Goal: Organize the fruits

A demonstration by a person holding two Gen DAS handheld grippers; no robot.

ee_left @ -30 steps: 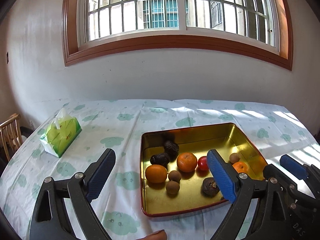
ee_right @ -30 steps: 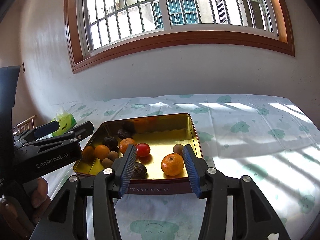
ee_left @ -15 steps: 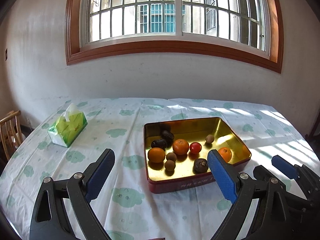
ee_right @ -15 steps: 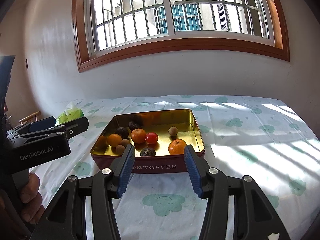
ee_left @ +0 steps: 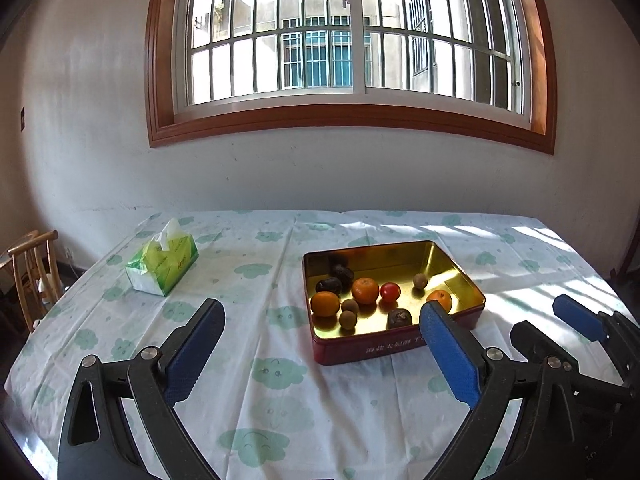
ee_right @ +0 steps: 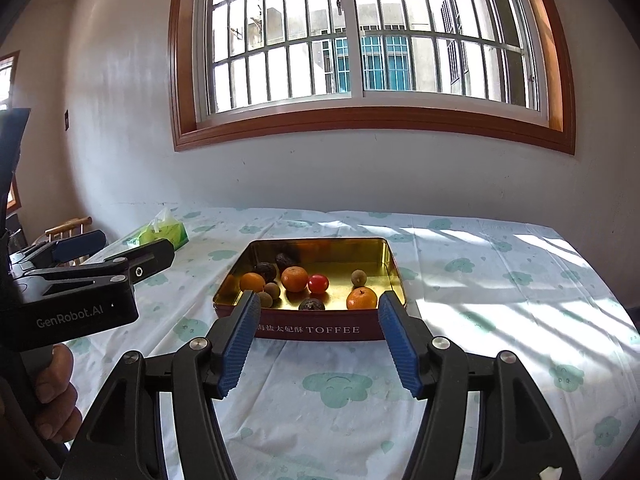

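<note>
Toffee tin (ee_right: 316,330) sits mid-table on the cloud-print tablecloth (ee_left: 256,392), open top, red walls, gold inside. Rigid metal, likely light; a rim or wall is the place to pinch if it needs shifting. It is close to square, no clear long axis; the lettered wall faces the right gripper.

All fruit lies inside the tin, none on the cloth. Three mandarins: left one (ee_right: 252,282), middle one (ee_right: 294,278), and one near the front wall (ee_right: 362,298). Round, firm-skinned, probably a bit slick; grip across the widest part, gently. The front one shows its stem end facing up.

Dark wrinkled fruits (ee_right: 311,304) at the front and two more (ee_right: 266,271) toward the back; likely soft, squeeze lightly. Cherry tomato (ee_right: 318,283) just right of the middle mandarin, touching or nearly; smooth, easily burst. Small brown longans (ee_right: 359,278), probably thin brittle shell, prone to rolling.

Left gripper (ee_left: 320,344) wide open, holding nothing, hovering short of the tin. Right gripper (ee_right: 318,342) also wide open and empty, near the tin's front wall.

Tissue pack (ee_left: 162,266) well apart at left.
</note>
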